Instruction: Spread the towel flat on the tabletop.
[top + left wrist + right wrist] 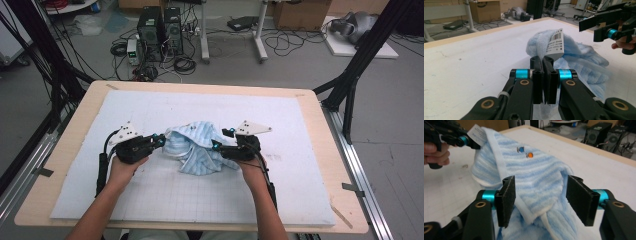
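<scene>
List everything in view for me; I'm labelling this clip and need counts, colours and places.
towel: one, light blue striped, crumpled mid-table
tag: one, white with barcode, on the towel's edge
mat: one, white, gridded, covering the table
table: one, pale wood
computer towers: two, black, on the floor beyond
cardboard box: one, brown, far floor
left gripper: black, shut on the towel's edge
right gripper: black, open around a towel corner
hands: two, at the near edge

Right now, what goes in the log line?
left gripper: shut on blue striped terry towel | right gripper: jaws open around towel corner | white mat
</scene>
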